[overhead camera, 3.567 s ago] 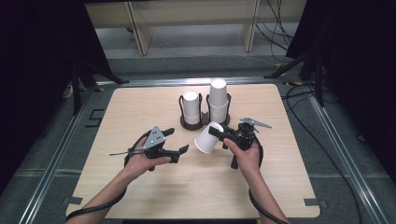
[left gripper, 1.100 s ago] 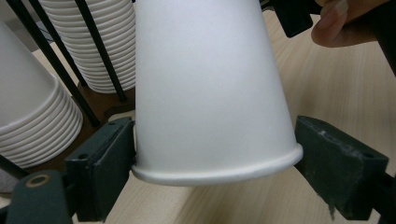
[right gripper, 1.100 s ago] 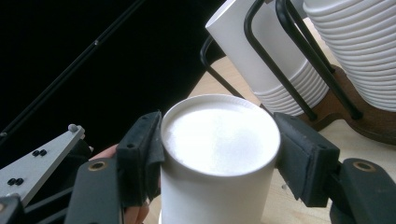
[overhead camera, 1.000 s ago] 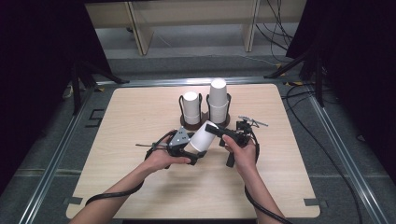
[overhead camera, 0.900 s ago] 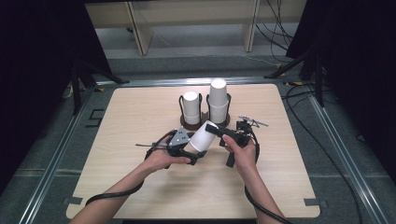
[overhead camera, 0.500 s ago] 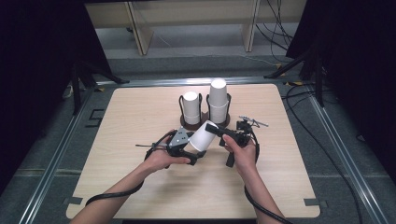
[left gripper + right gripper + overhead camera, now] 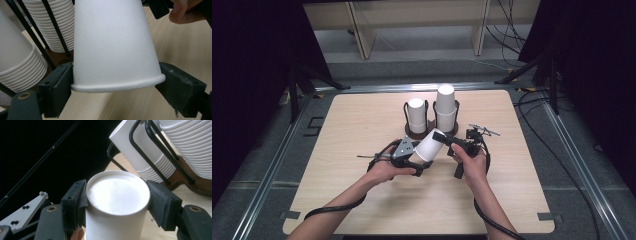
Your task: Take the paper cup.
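Observation:
A white paper cup hangs tilted above the table's middle, held between both grippers. My right gripper is shut on its narrow closed end; in the right gripper view the black pads press both sides of the cup's base. My left gripper has just been closing on the wide end. In the left gripper view both pads touch the cup just above its rolled rim.
Two stacks of upside-down white cups stand in black wire holders on a dark wooden base behind the grippers. They are close in the gripper views. A light wooden tabletop stretches to both sides.
Since the oldest frame my left gripper has moved right to the cup's rim end. Over the last second both hands and the cup keep their places.

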Available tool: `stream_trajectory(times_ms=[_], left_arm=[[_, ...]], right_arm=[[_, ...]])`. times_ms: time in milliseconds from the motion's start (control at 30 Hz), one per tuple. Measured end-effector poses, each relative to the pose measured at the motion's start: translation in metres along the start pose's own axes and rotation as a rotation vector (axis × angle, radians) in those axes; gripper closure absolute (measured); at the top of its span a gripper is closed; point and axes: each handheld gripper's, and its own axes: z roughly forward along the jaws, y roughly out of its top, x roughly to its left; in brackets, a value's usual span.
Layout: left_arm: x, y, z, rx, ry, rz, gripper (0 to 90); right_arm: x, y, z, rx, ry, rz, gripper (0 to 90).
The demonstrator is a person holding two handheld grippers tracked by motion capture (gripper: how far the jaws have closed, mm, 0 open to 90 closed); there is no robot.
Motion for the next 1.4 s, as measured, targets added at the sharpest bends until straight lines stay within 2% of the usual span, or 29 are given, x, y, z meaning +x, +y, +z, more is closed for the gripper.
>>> stream_trajectory(times_ms=[33,100,167,233,333,400,500,533,567,667,700,800,833,867,900,967,1000,1167,1200,1233,1267,1300,1367,1400], left_arm=[[0.0003,-0.0001,-0.0001,0.001,-0.004,0.0,15.9],[0.0005,-0.0005,-0.0004,0.001,-0.005,0.006,17.4],[0.0003,-0.0007,-0.0007,-0.001,-0.001,0.006,19.2],[0.0004,-0.0012,-0.0006,-0.012,-0.005,0.005,20.5],[0.0009,-0.0012,-0.0021,-0.006,-0.005,0.015,22.6],[0.0012,-0.0012,-0.0027,-0.002,-0.006,0.021,23.8],[0.0019,-0.0009,-0.0037,0.008,-0.011,0.03,25.1],[0.0022,-0.0009,-0.0039,0.011,-0.012,0.034,25.4],[0.0024,-0.0011,-0.0042,0.015,-0.013,0.038,25.8],[0.003,-0.0014,-0.0047,0.015,-0.012,0.051,26.8],[0.0037,-0.0012,-0.0053,0.022,-0.01,0.061,26.9],[0.0034,-0.0009,-0.006,0.022,-0.01,0.057,27.2],[0.0035,-0.001,-0.0062,0.021,-0.01,0.056,27.4],[0.0035,-0.001,-0.0063,0.021,-0.012,0.057,27.6],[0.0036,-0.001,-0.0064,0.021,-0.012,0.06,27.7],[0.0035,-0.0012,-0.0065,0.027,-0.018,0.063,27.8],[0.0032,-0.0012,-0.0065,0.028,-0.019,0.066,27.8],[0.0025,-0.0017,-0.0066,0.044,-0.029,0.095,27.9],[0.0023,-0.0018,-0.0066,0.043,-0.031,0.094,28.0],[0.0026,-0.0016,-0.0069,0.048,-0.03,0.099,28.0],[0.0028,-0.0015,-0.0071,0.051,-0.03,0.102,28.0],[0.0035,-0.0011,-0.0079,0.061,-0.032,0.107,28.1],[0.0041,-0.001,-0.0082,0.062,-0.036,0.107,28.2],[0.0047,-0.0008,-0.0089,0.067,-0.035,0.109,28.4]], right_arm=[[0.0011,-0.0002,-0.0002,0.007,0.003,0.025,36.0],[-0.0007,0.0003,-0.0004,0.007,-0.006,0.003,35.6],[-0.0018,-0.0003,0.0005,-0.008,0.007,0.003,35.1],[-0.001,0.0002,0.0,0.004,-0.003,0.002,34.8],[-0.0019,-0.0003,0.001,-0.011,0.008,0.002,34.3],[-0.0015,-0.0002,0.0001,-0.002,-0.001,0.003,34.0],[-0.002,-0.0008,0.0012,-0.007,0.011,-0.003,33.7],[-0.002,-0.0009,0.0022,-0.009,-0.002,-0.002,33.7],[-0.0022,-0.001,0.0014,-0.004,0.026,-0.002,33.5],[-0.0023,-0.0011,0.0019,-0.001,0.022,-0.003,33.4],[-0.0017,-0.0012,0.002,-0.001,0.008,-0.004,33.4],[-0.0009,-0.0012,0.0023,0.0,0.002,-0.005,33.4],[0.0013,-0.0016,0.0025,0.011,0.018,0.038,33.4],[-0.0007,-0.0009,0.0019,0.004,0.004,-0.013,33.4],[-0.0013,-0.001,0.0024,-0.003,0.011,-0.021,33.3],[-0.0011,-0.0012,0.0028,-0.002,0.016,-0.013,33.0],[-0.0009,-0.001,0.002,-0.001,-0.003,-0.029,32.6],[0.0,0.0002,0.0014,-0.008,0.001,-0.029,30.1],[0.0012,0.0005,0.001,-0.013,-0.014,-0.043,29.5],[0.0018,0.0003,0.0008,-0.008,-0.003,-0.03,28.6],[0.0043,0.0002,0.001,-0.002,-0.013,-0.018,27.3],[0.0024,0.0008,0.0011,-0.009,-0.009,-0.061,25.3],[0.0047,0.0012,0.0001,-0.011,-0.032,-0.103,23.3],[0.0059,0.0013,-0.0001,-0.016,-0.036,-0.109,22.7]])
